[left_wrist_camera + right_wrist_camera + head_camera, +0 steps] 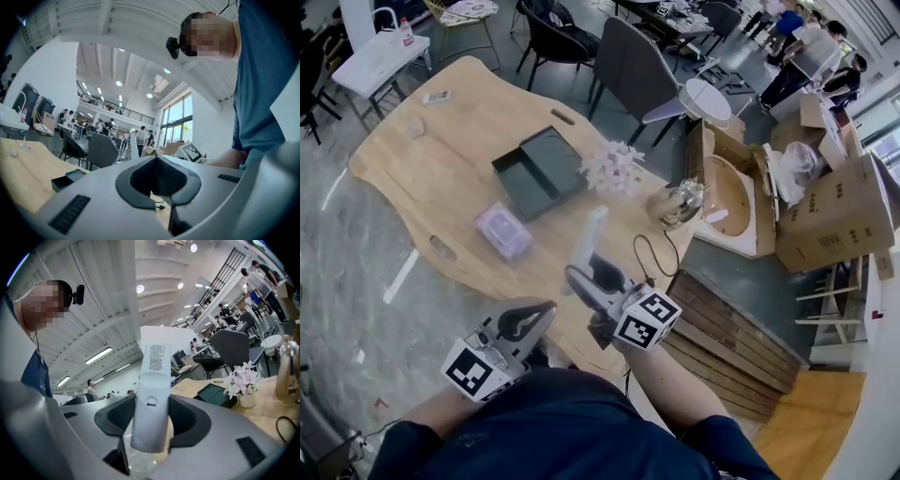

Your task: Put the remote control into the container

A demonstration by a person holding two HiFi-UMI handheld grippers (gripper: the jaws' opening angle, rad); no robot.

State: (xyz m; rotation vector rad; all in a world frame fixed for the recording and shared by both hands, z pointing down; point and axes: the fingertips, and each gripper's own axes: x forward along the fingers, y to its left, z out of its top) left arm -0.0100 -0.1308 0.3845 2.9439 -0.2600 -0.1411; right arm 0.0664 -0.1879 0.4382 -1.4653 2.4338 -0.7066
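A white remote control (587,240) stands upright in my right gripper (592,278), which is shut on its lower end above the near edge of the wooden table (441,150). In the right gripper view the remote control (152,390) shows its label side, clamped between the dark pads (117,416) of my right gripper (149,420). The dark open container (541,172) lies farther out on the table, also seen as a dark box (216,394) in the right gripper view. My left gripper (528,321) hangs off the table's near side, shut and empty, its jaws meeting (157,180).
A vase of pale flowers (613,168) stands just right of the container. A purple box (503,231) lies left of my right gripper. A glass jar (680,202) and a black cable (654,258) sit at the table's right edge. Cardboard boxes (839,211) and chairs (633,66) surround the table.
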